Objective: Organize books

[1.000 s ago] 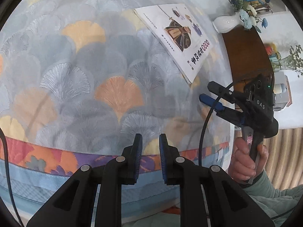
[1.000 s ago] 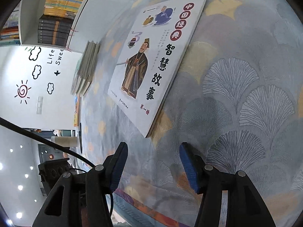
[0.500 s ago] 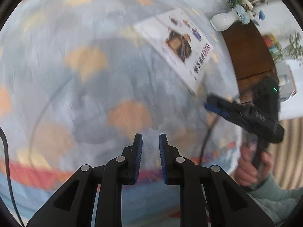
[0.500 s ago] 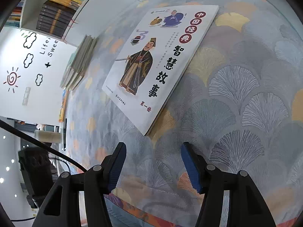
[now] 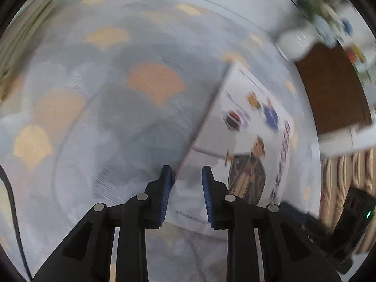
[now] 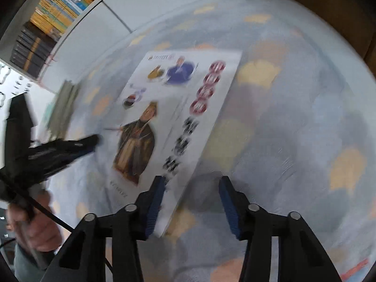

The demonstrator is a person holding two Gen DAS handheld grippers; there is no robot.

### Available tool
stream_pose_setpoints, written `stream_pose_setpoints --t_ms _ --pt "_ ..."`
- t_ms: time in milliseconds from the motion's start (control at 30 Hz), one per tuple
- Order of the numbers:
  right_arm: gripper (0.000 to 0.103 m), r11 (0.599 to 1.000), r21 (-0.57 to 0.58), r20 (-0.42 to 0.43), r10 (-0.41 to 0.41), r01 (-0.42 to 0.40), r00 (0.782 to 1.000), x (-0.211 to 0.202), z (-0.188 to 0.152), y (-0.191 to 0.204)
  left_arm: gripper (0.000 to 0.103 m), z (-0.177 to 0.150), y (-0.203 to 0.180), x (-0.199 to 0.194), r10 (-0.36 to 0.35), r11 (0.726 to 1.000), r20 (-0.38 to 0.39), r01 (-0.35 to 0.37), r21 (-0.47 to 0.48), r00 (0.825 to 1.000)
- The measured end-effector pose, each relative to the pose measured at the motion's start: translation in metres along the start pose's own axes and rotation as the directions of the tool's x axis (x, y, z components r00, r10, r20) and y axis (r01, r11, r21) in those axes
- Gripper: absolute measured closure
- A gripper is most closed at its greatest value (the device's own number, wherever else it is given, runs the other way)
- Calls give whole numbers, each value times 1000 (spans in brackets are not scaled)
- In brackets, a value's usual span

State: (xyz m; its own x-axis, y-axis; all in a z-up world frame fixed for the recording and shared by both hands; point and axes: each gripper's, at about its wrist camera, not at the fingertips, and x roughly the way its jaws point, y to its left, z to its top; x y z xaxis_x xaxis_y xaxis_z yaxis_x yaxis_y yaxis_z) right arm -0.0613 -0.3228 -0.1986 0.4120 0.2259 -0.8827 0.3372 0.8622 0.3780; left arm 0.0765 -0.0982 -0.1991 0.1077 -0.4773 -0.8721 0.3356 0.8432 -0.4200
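Observation:
A white picture book (image 6: 169, 122) with a robed figure on its cover lies flat on the fan-patterned bed cover (image 6: 293, 129). It also shows in the left wrist view (image 5: 246, 145). My left gripper (image 5: 186, 176) is open, its jaws over the book's left edge near the lower corner. It shows in the right wrist view (image 6: 94, 141) reaching in from the left. My right gripper (image 6: 190, 188) is open, its jaws astride the book's right edge near the lower corner. Both views are blurred by motion.
A stack of thin books (image 6: 63, 103) lies on the bed at the far left. Shelves of books (image 6: 54, 7) stand behind. A white vase (image 5: 296, 42) sits on a brown bedside table (image 5: 329, 89) at the right.
Both grippers have moved in toward the book from either side. The left gripper has opened wider and now sits over the book's left edge; the right one now straddles its right edge.

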Motion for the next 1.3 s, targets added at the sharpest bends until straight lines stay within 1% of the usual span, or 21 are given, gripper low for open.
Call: stream_pose_setpoints --t_ms 67,133,200,267,333,367,433,467,500,567,633,700,767,867,900,933,1000,1033,1133,1200,1300 --pt "64 999 -29 13 29 -29 999 0 -4 0 78 -10 3 0 -93 995 -29 92 -28 995" --pt "64 1000 -11 40 27 -27 999 -4 -6 -12 78 -22 17 -2 -250 962 -42 243 -122 967" --pt "65 995 27 35 98 -98 995 -8 -1 -32 78 -33 28 -4 -386 905 -15 376 -200 922" --pt "65 987 50 14 155 -156 988 -8 3 -44 78 -45 29 -2 -513 824 22 500 -268 858" --pt "65 982 39 0 185 -184 983 -7 4 -45 79 -53 20 4 -565 782 42 551 -293 824" --pt "65 981 30 0 190 -190 982 -7 3 -45 83 -57 14 6 -553 790 41 539 -292 832" --pt "65 980 24 2 197 -197 980 -7 1 -44 96 -60 -4 9 -435 865 50 433 -254 899" --pt "65 979 23 0 201 -200 980 -7 0 -44 98 -59 -9 8 -396 885 63 399 -239 916" --pt "65 978 23 -3 205 -205 979 -7 -1 -44 98 -58 -13 5 -385 888 83 394 -238 919" --pt "65 972 44 -28 232 -231 972 -11 -5 -49 98 -54 -18 -2 -434 855 127 453 -252 892" --pt "56 938 122 -71 333 -323 940 -12 -9 -62 98 -50 -18 -8 -508 803 148 528 -277 849" --pt "43 887 211 -57 432 -412 900 -11 -16 -77 98 -49 -18 -9 -566 749 164 587 -308 808" --pt "38 827 288 -31 512 -483 859 -4 -18 -89 98 -48 -14 -5 -606 697 184 627 -348 774" --pt "37 716 389 17 624 -580 781 16 -9 -90 98 -56 -8 -3 -637 648 192 653 -391 747" --pt "40 677 406 34 660 -614 750 24 -3 -85 98 -57 -6 -1 -635 647 190 650 -398 748" --pt "45 671 404 40 666 -622 745 27 0 -80 97 -58 -7 -1 -626 658 182 639 -399 758" --pt "69 672 384 45 671 -633 740 31 4 -65 98 -61 -10 -8 -562 730 157 576 -369 812" --pt "71 704 352 43 646 -617 762 26 3 -57 98 -63 -11 -15 -525 768 147 541 -342 838" --pt "73 849 130 -19 518 -511 855 5 -2 -15 98 -67 -20 -51 -333 924 132 351 -154 934" --pt "73 895 -57 -47 441 -443 896 -9 -6 31 97 -69 -14 -75 -287 947 156 305 -101 945" --pt "73 879 -208 -44 430 -429 902 -23 -5 94 95 -70 21 -120 -279 946 232 308 -102 932"
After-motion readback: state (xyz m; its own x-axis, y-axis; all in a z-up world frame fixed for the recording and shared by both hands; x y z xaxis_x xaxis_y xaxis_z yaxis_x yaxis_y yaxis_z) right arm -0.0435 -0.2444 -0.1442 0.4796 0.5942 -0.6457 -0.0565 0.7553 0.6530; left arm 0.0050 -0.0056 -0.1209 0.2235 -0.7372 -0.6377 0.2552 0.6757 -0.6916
